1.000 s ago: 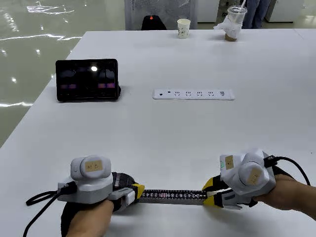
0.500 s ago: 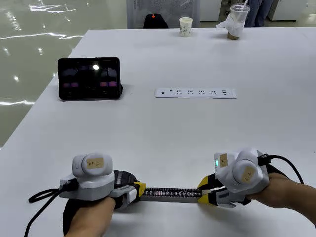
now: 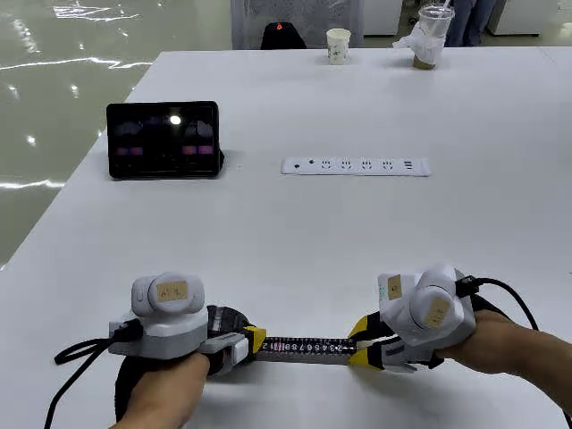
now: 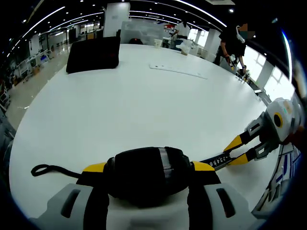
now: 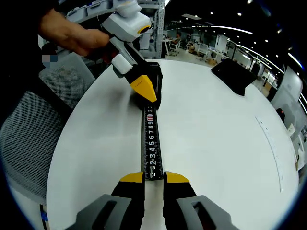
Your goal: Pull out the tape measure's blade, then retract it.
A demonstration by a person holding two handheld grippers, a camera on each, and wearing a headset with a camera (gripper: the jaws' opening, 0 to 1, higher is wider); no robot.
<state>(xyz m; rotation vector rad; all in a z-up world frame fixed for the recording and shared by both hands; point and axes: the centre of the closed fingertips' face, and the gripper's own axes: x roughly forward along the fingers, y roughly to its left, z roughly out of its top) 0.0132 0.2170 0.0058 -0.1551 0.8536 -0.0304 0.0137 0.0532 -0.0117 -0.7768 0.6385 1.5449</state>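
1. The left gripper [image 3: 243, 343] has its two fingers pressed on the sides of the tape measure [image 3: 228, 325]. The round black tape measure sits right between them.
2. In the left gripper view, the tape measure [image 4: 146, 175] lies in the gap between the yellow fingertips [image 4: 94, 167] and touches both.
3. The right gripper [image 3: 357, 343] pinches the end of the blade [image 3: 304, 347].
4. In the right gripper view, the blade [image 5: 151, 143] comes out from between the two yellow fingertips [image 5: 131, 178]. It runs straight to the tape measure [image 5: 152, 79], with its numbers facing up.
5. The blade is stretched between the two grippers, low over the white table [image 3: 313, 241].
6. The tape measure is well apart from the power strip [image 3: 356, 166], on the person's side of it and a bit to its left.
7. The pinched end of the blade is on the person's side of the power strip too, about in line with its middle.
8. A dark tablet [image 3: 164, 139] stands left of the power strip.
9. A paper cup [image 3: 338, 46] and a plastic cup [image 3: 427, 36] stand far behind the power strip.
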